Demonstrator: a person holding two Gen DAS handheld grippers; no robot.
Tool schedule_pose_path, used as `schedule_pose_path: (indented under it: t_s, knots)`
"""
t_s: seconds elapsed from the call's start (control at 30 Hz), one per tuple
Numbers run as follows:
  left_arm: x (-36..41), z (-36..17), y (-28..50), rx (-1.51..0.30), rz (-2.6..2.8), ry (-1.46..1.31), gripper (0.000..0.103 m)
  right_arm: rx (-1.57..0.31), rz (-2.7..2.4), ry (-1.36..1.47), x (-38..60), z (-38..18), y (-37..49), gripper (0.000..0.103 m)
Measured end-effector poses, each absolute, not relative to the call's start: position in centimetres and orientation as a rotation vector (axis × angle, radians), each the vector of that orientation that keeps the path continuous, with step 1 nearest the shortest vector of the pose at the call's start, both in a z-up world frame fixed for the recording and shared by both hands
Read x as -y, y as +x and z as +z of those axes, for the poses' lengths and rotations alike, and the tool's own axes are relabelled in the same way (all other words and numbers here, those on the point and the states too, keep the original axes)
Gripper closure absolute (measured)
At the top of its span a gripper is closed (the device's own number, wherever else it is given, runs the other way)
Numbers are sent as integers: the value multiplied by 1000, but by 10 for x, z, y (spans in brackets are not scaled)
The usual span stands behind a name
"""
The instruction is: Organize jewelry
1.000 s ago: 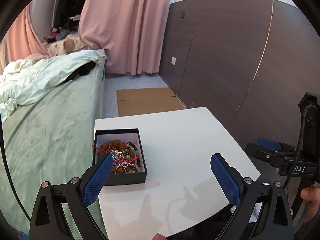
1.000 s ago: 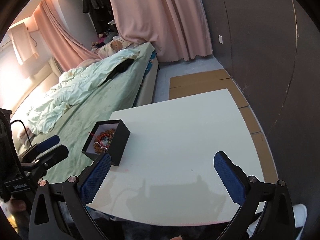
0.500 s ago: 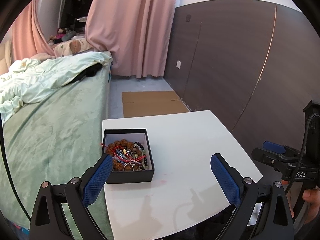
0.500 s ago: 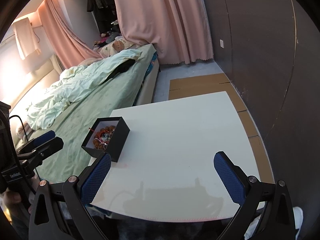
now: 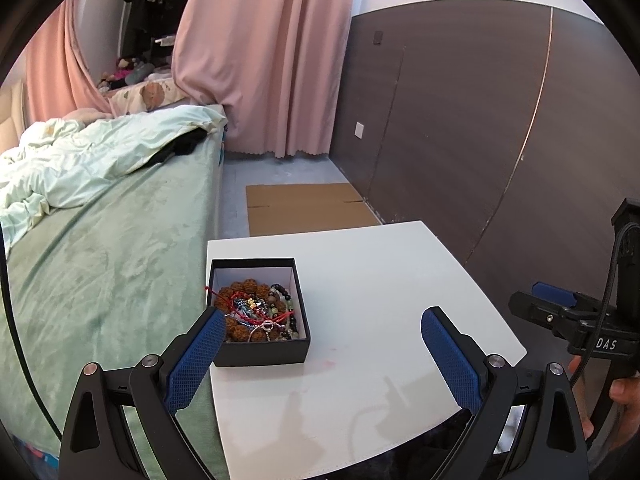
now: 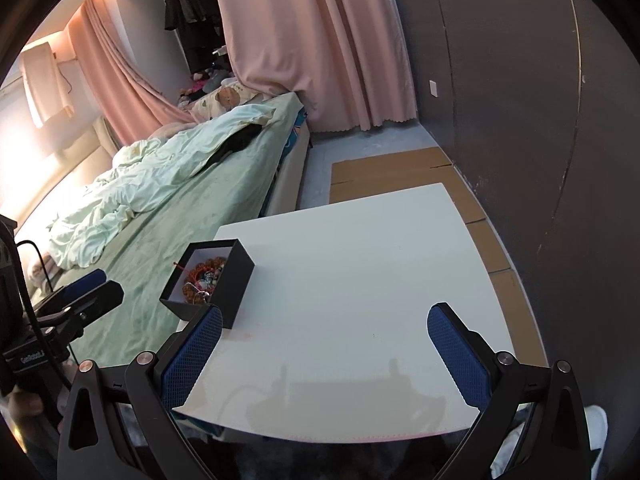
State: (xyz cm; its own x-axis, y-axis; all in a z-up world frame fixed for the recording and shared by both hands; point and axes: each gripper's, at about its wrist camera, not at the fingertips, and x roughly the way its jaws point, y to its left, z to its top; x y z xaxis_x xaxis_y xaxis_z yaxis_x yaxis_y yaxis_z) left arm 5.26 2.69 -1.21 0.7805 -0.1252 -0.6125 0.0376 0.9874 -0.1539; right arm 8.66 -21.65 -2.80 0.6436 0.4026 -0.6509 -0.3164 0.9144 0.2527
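A black open box point(image 5: 260, 356) stands near the left edge of the white table point(image 5: 380, 300). It holds a tangle of jewelry point(image 5: 256, 312): brown bead bracelets, red cords, small coloured beads. The box also shows in the right wrist view point(image 6: 232, 280). My left gripper point(image 5: 320, 360) is open and empty, above the table's near side, its left finger just in front of the box. My right gripper point(image 6: 326, 356) is open and empty, above the table's near edge, to the right of the box.
A bed with a green cover point(image 5: 92, 264) and a pale duvet point(image 5: 80, 168) lies close against the table's left side. A dark panelled wall point(image 5: 500, 140) runs along the right. Flat cardboard point(image 5: 308, 208) lies on the floor beyond the table. Pink curtains point(image 5: 264, 60) hang at the back.
Both grippers have drawn back and risen a little, so the box and table sit slightly further off. Both stay open and empty. The box has not moved.
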Motion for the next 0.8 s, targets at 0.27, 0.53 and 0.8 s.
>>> schedule_pose_path:
  t_s: [0.27, 0.53, 0.8]
  knots:
    - [-27, -11, 50, -663, -88, -141, 5, -765, 400, 113, 217, -23, 83, 0]
    - [-28, -10, 48, -663, -88, -138, 5, -766, 392, 112, 215, -22, 83, 0]
    - [-29, -9, 45, -660, -82, -143, 5, -770, 386, 109, 212, -21, 83, 0]
